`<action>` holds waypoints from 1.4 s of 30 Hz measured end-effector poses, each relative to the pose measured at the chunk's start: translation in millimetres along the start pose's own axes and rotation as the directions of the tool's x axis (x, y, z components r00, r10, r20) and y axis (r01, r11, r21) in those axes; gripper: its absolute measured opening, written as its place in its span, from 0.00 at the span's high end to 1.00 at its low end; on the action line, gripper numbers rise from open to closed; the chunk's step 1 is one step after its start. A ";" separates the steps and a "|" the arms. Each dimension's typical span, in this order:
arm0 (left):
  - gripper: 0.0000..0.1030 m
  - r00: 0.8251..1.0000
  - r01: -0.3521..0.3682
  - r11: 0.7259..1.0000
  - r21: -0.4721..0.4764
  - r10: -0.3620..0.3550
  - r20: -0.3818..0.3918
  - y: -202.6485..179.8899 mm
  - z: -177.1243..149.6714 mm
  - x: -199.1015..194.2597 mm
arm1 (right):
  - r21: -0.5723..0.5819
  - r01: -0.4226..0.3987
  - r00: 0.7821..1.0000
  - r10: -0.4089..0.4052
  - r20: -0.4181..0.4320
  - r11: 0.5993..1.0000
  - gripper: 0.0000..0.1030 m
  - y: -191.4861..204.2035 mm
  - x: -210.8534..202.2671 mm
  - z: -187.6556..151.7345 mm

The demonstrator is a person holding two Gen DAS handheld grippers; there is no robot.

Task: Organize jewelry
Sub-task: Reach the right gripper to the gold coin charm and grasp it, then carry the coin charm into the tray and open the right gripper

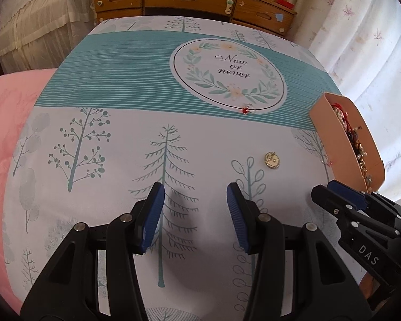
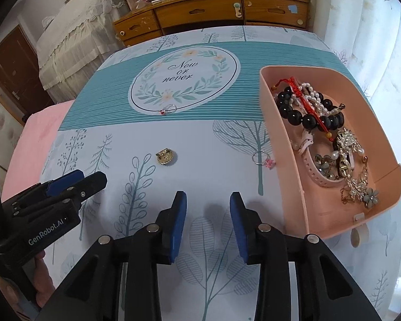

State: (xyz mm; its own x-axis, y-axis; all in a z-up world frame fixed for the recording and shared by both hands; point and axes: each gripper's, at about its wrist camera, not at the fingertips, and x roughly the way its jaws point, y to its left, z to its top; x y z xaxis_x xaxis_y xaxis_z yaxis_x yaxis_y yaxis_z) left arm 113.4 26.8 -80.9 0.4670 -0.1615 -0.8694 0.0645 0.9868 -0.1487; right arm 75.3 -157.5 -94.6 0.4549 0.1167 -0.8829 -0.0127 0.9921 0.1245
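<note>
A gold brooch (image 1: pixel 271 160) lies on the tree-print cloth ahead of my open, empty left gripper (image 1: pixel 195 192); it also shows in the right wrist view (image 2: pixel 166 156). A ring with a red charm (image 1: pixel 246 109) (image 2: pixel 168 109) lies on the round "Now or never" print. A ring with a pink charm (image 2: pixel 262 159) lies beside the pink tray (image 2: pixel 286 144), which holds several bracelets and brooches (image 2: pixel 312 115). My right gripper (image 2: pixel 208 200) is open and empty, left of the tray's near end. The tray shows at the right in the left wrist view (image 1: pixel 334 133).
A wooden dresser (image 2: pixel 214 10) with small items on top stands beyond the table. A pink blanket (image 1: pixel 10 123) lies to the left, a white curtain (image 1: pixel 371 40) hangs to the right. The left gripper appears at the left edge of the right wrist view (image 2: pixel 74 182).
</note>
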 end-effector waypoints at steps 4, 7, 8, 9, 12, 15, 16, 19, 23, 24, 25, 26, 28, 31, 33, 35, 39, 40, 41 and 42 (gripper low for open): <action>0.56 1.000 -0.004 1.000 -0.008 0.004 -0.007 2.3 2.2 6.2 | -0.056 -0.016 1.000 0.017 0.022 0.998 0.67 15.4 11.5 13.3; 0.56 1.000 -0.009 1.000 -0.014 0.009 -0.009 5.3 3.4 8.3 | -0.107 -0.043 0.999 0.045 0.020 0.993 0.67 31.5 24.0 23.3; 0.56 1.000 -0.010 1.000 -0.017 0.010 -0.010 6.5 3.4 8.2 | -0.128 -0.044 0.999 0.047 0.022 0.991 0.67 37.1 27.9 25.9; 0.56 1.000 -0.012 1.000 -0.022 0.012 -0.011 8.1 4.0 9.1 | -0.145 -0.040 0.999 0.044 0.026 0.989 0.67 41.7 30.4 27.4; 0.56 1.000 -0.014 0.999 -0.037 0.013 -0.013 13.1 5.0 10.8 | -0.189 -0.024 0.999 0.029 0.026 0.982 0.67 51.9 41.1 31.8; 0.56 1.000 -0.010 0.999 -0.049 0.009 -0.018 16.2 5.5 12.9 | -0.215 -0.011 1.000 0.015 0.017 0.977 0.67 56.2 50.4 34.2; 0.56 1.000 -0.009 0.999 -0.051 0.008 -0.020 16.6 5.7 13.7 | -0.233 0.001 1.000 0.006 0.029 0.972 0.67 58.9 51.2 34.3; 0.56 1.000 -0.009 0.999 -0.052 0.008 -0.021 17.6 5.8 14.3 | -0.285 0.029 0.999 -0.018 0.041 0.958 0.69 67.5 54.6 32.7; 0.56 1.000 -0.009 0.999 -0.053 0.008 -0.016 18.0 5.5 13.0 | -0.317 0.059 0.998 -0.046 0.049 0.947 0.81 73.8 55.6 29.4; 0.56 1.000 -0.008 0.999 -0.052 0.008 -0.016 17.8 5.4 12.7 | -0.315 0.060 0.998 -0.047 0.048 0.947 0.81 73.8 55.1 28.5; 0.56 1.000 -0.008 0.999 -0.052 0.008 -0.015 17.8 5.2 12.3 | -0.313 0.062 0.998 -0.049 0.049 0.948 0.81 73.0 54.2 27.7; 0.56 1.000 -0.009 0.999 -0.050 0.008 -0.013 17.0 5.2 11.7 | -0.311 0.061 0.998 -0.048 0.049 0.948 0.81 72.7 53.1 26.7; 0.56 1.000 -0.009 0.999 -0.046 0.009 -0.010 16.3 4.5 9.5 | -0.299 0.053 0.998 -0.041 0.048 0.953 0.81 70.7 49.5 25.5; 0.56 1.000 -0.010 0.999 -0.037 0.010 0.003 13.0 4.0 2.9 | -0.278 0.041 0.998 -0.023 0.066 0.960 0.82 67.5 33.3 25.2; 0.56 1.000 -0.009 1.000 -0.027 0.009 0.013 9.2 3.6 -2.5 | -0.265 0.034 0.996 -0.011 0.089 0.964 0.82 64.0 15.7 23.3; 0.56 1.000 -0.008 1.000 -0.012 0.009 0.023 3.7 2.3 -7.6 | -0.251 0.032 0.994 -0.004 0.109 0.967 0.82 58.3 -1.8 20.1; 0.56 0.999 -0.007 1.000 0.022 0.006 0.036 -8.5 -1.9 -16.9 | -0.206 0.035 0.991 -0.006 0.137 0.978 0.82 38.0 -34.7 13.1; 0.56 0.999 -0.005 0.999 0.032 0.004 0.040 -12.6 -3.1 -19.5 | -0.187 0.037 0.989 -0.010 0.146 0.982 0.82 30.0 -44.1 11.4; 0.56 0.999 -0.005 0.999 0.039 0.003 0.043 -15.2 -4.1 -21.2 | -0.163 0.042 0.988 -0.016 0.156 0.986 0.82 20.6 -53.4 9.9; 0.56 0.999 -0.004 0.999 0.048 0.002 0.047 -18.9 -5.0 -23.5 | -0.137 0.049 0.986 -0.026 0.167 0.989 0.82 10.4 -62.3 8.8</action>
State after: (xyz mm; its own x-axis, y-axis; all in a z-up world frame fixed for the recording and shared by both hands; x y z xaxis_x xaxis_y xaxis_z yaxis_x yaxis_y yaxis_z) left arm 96.8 11.9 -59.9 0.5081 -0.1590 -0.8465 0.1050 0.9869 -0.1223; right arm 54.7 -154.8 -34.3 0.5971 0.0815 -0.7980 -0.1122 0.9935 0.0175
